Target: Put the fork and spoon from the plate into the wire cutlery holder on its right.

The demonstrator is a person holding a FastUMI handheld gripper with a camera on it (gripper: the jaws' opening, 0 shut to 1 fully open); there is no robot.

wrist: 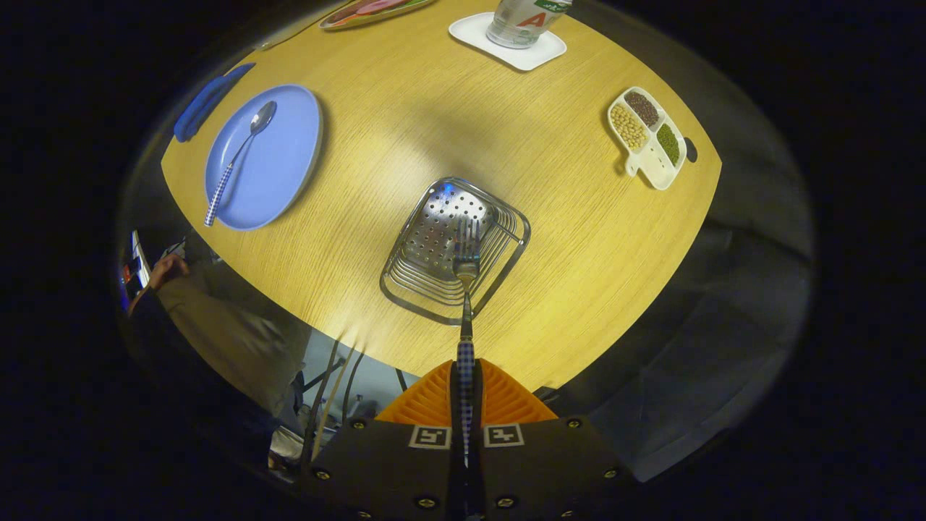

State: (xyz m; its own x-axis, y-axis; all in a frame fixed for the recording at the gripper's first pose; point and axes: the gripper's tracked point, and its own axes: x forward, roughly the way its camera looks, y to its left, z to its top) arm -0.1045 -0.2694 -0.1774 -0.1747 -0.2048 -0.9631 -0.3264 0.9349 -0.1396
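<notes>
Wooden table [405, 108] | gripper [465, 383] clamped on fork [466, 264] above wire cutlery holder [506, 268] | lower tines first, release gently.

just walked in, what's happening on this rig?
The tool is shut on the fork by its handle, holding it above the wire holder, tines pointing down toward the perforated base. The fork is not yet released. The spoon lies on the blue plate, beyond and left of the holder, untouched. So one of two pieces is about to go in; the spoon is left to do.
</notes>
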